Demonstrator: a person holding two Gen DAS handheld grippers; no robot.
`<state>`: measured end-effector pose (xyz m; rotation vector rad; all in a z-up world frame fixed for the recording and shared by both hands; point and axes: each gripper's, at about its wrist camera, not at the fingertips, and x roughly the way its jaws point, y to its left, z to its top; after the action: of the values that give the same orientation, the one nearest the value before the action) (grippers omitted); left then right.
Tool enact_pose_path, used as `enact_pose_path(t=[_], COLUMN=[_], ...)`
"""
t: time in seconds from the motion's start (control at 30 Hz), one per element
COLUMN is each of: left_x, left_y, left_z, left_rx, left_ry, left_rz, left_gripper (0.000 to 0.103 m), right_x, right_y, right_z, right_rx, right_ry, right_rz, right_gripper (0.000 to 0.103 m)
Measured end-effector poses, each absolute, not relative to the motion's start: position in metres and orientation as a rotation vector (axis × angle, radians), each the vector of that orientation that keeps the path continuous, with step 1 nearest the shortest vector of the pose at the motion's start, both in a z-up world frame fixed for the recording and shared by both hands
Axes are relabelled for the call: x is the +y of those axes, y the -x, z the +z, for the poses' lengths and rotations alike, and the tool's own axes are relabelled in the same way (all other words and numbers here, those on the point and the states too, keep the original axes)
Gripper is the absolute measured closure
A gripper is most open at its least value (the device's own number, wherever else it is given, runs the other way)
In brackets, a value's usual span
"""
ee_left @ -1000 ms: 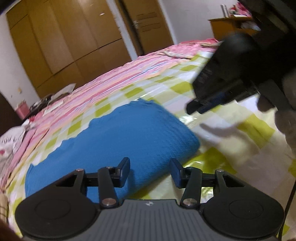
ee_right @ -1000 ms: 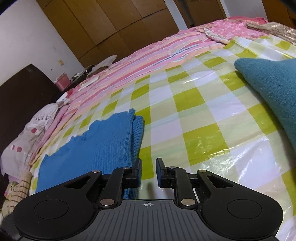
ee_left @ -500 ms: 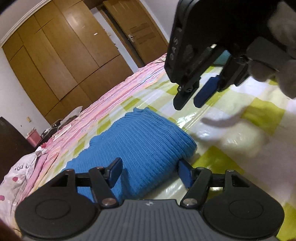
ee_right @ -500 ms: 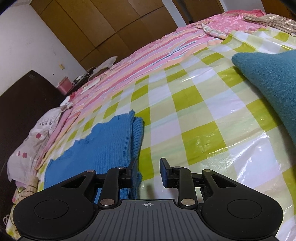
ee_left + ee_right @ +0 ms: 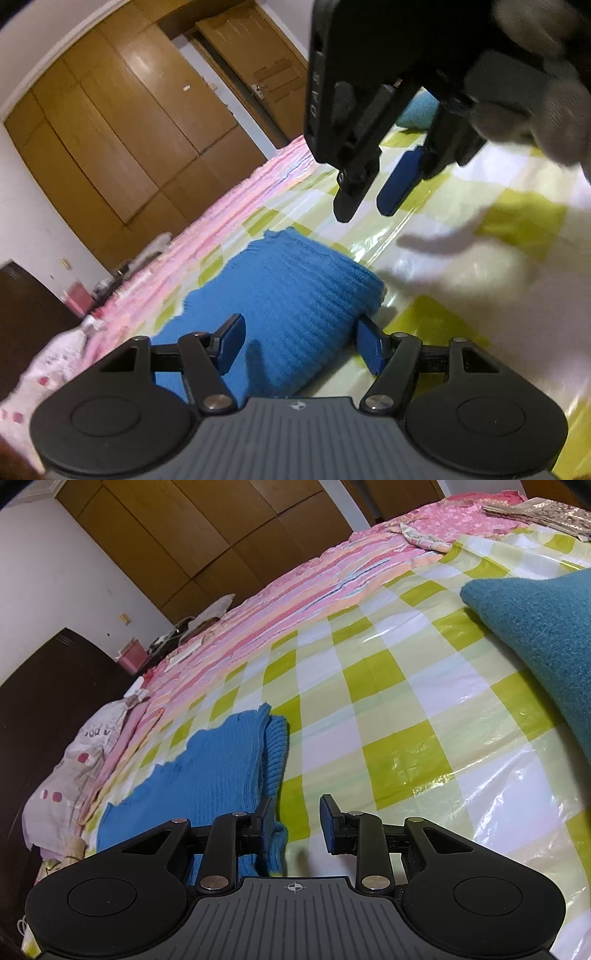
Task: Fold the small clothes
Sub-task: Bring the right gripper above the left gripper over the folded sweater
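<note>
A folded blue knit garment (image 5: pixel 288 288) lies on the green-and-white checked plastic sheet (image 5: pixel 480 295). My left gripper (image 5: pixel 300 345) is open and low over the garment's near folded edge. One pad hangs above the knit and the other just off its side, neither pressing. In the right wrist view the same blue garment (image 5: pixel 221 771) lies at the left. My right gripper (image 5: pixel 297 821) is open, its left finger beside the garment's corner, with only the sheet in the gap. The left wrist view shows the right gripper (image 5: pixel 364 201) hovering above, in a gloved hand (image 5: pixel 535 103).
A thick teal garment (image 5: pixel 546 627) lies on the sheet to the right. Pink striped bedding (image 5: pixel 295 602) runs along the far side, with a spotted pillow (image 5: pixel 74 760) and dark furniture (image 5: pixel 48 686) at the left. Wooden wardrobes (image 5: pixel 129 122) line the wall.
My left gripper's jaws have spread wider, and it has sunk and rolled closer to the blue garment's fold. The right gripper's jaws have parted a little; it stays in place.
</note>
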<state>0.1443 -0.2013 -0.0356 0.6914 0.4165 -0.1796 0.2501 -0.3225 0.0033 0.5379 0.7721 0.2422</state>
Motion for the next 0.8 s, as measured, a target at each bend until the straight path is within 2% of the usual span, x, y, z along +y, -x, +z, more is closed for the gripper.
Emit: enact_pose_path(t=[0.27,0.43,0.63,0.67,0.8], left_x=[-0.195,-0.213,-0.221,-0.22,-0.212], left_y=[-0.122,-0.139,-0.163,-0.165,-0.156], left_z=[-0.04,-0.043,-0.043,-0.042,-0.036], left_rx=[0.39,0.386,0.366,0.367,0.368], left_ry=[-0.819,-0.813,-0.821,-0.812,-0.758], left_rz=[-0.179,-0.163,-0.125,-0.124,-0.189], left_gripper=[0.034,0.035,0.033,0.035,0.064], right_x=[-0.325,-0.325,-0.328,-0.328,-0.329], right_y=[-0.249,-0.248,-0.248,-0.249,-0.252], right_z=[0.005,0.005,0.006,0.005,-0.002], right_rx=[0.766,0.769,0.759,0.761,0.774], right_ry=[-0.556,-0.561,-0.571,-0.573,-0.623], right_rz=[0.258,0.253,0.251,0.253,0.283], right_gripper=[0.075,0.074,0.074,0.074,0.074])
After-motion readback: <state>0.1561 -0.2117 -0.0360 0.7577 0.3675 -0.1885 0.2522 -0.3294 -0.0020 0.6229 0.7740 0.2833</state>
